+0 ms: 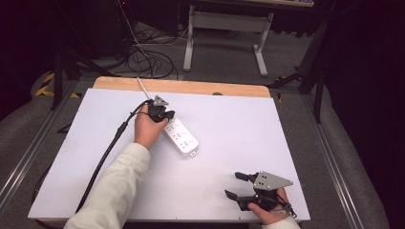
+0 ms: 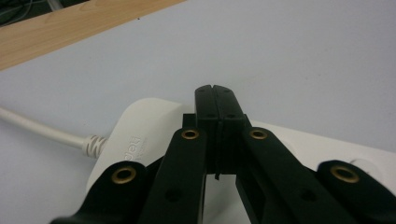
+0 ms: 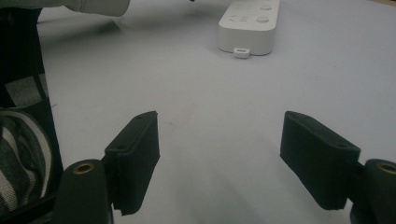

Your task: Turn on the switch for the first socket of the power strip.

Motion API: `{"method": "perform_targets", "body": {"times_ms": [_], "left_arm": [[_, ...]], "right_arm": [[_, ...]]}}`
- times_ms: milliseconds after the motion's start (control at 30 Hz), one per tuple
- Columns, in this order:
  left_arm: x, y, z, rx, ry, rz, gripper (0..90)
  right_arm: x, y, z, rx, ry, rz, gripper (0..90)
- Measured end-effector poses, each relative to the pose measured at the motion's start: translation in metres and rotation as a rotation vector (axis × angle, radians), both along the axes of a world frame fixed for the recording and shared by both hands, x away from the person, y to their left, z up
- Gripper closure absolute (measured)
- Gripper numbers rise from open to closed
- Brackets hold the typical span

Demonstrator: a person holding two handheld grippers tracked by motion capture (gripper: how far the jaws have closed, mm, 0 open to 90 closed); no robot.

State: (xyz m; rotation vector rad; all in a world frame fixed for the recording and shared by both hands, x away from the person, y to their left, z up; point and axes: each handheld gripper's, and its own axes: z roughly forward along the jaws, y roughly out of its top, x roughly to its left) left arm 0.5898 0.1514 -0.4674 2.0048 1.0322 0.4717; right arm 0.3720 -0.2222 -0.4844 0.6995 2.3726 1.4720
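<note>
L tongs (image 1: pixel 162 113): jaws together, nothing between, tips over cord end of power strip (image 1: pixel 182 137), prob pressing its switch, contact not clear | strip: flat on white desk (image 1: pixel 229 124), left of centre, sockets empty | R tongs (image 1: pixel 239 186): jaws apart, empty, near front edge, well apart from strip | progress: early, nothing plugged in yet.

A white board (image 1: pixel 229 157) covers the wooden table (image 1: pixel 191 87) except a bare strip along its far edge, and beyond that edge black cables (image 1: pixel 148 59) and a grey desk frame (image 1: pixel 224 28) stand on the floor.
</note>
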Motion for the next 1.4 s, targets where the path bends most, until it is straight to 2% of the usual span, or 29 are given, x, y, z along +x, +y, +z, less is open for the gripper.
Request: {"method": "perform_targets", "body": {"times_ms": [33, 100, 167, 200, 333, 500, 567, 767, 800, 833, 900, 933, 1067, 1133, 1167, 1200, 1267, 1367, 1400], "left_arm": [[-0.001, 0.0, 0.006, -0.021, -0.01, -0.004, 90.0], [-0.002, 0.001, 0.01, -0.03, -0.018, -0.005, 90.0], [-0.005, 0.003, 0.024, -0.011, -0.041, -0.019, 90.0], [-0.005, 0.003, 0.024, -0.011, -0.041, -0.019, 90.0], [-0.011, 0.01, 0.041, -0.008, -0.059, -0.02, 90.0], [-0.014, 0.014, 0.045, -0.004, -0.051, -0.024, 90.0], [-0.016, 0.016, 0.049, -0.006, -0.063, -0.026, 90.0], [-0.018, 0.018, 0.054, -0.017, -0.062, -0.025, 90.0], [-0.019, 0.019, 0.055, -0.001, -0.068, -0.022, 90.0], [-0.02, 0.019, 0.056, -0.013, -0.056, -0.027, 90.0], [-0.021, 0.02, 0.057, -0.016, -0.063, -0.038, 90.0], [-0.024, 0.02, 0.061, -0.036, -0.062, -0.041, 78.1], [-0.033, 0.022, 0.07, -0.065, -0.066, -0.062, 61.2], [-0.043, 0.024, 0.081, -0.06, -0.091, -0.077, 52.2], [-0.043, 0.024, 0.081, -0.06, -0.091, -0.077, 48.0], [-0.051, 0.025, 0.088, -0.075, -0.1, -0.082, 44.4], [-0.059, 0.027, 0.095, -0.07, -0.12, -0.093, 38.1], [-0.068, 0.028, 0.101, -0.071, -0.131, -0.107, 30.7], [-0.072, 0.028, 0.103, -0.075, -0.135, -0.111, 30.7]], "right_arm": [[0.0, 0.0, 0.0, 0.0, -0.001, 0.0, 29.5], [0.001, 0.0, 0.0, -0.001, 0.001, -0.001, 29.4], [0.001, 0.0, 0.0, -0.001, 0.001, 0.0, 29.5], [0.0, 0.0, 0.0, -0.001, 0.001, 0.0, 29.4], [0.0, 0.0, 0.0, 0.0, -0.001, -0.003, 29.4], [0.0, 0.001, 0.0, -0.003, -0.001, -0.006, 29.3], [0.001, 0.001, 0.0, -0.004, -0.001, -0.007, 29.3], [0.001, 0.001, 0.0, -0.003, 0.001, -0.009, 29.3], [0.001, 0.001, 0.0, -0.003, 0.001, -0.008, 29.3], [0.001, 0.001, 0.0, -0.005, 0.002, -0.008, 29.3], [0.001, 0.0, 0.0, -0.003, 0.001, -0.009, 29.3], [0.001, 0.0, 0.0, -0.001, 0.0, -0.011, 29.3], [-0.001, -0.001, 0.0, -0.001, -0.004, -0.014, 29.2], [-0.001, -0.001, 0.0, -0.001, -0.004, -0.015, 28.9], [-0.001, -0.001, 0.0, -0.001, -0.005, -0.016, 28.9], [-0.001, 0.0, 0.001, -0.002, -0.007, -0.016, 28.9], [-0.001, 0.0, 0.001, -0.006, -0.007, -0.015, 28.7], [-0.001, 0.001, 0.001, -0.005, -0.006, -0.017, 28.6], [-0.001, 0.001, 0.001, -0.005, -0.006, -0.017, 28.6]]}}
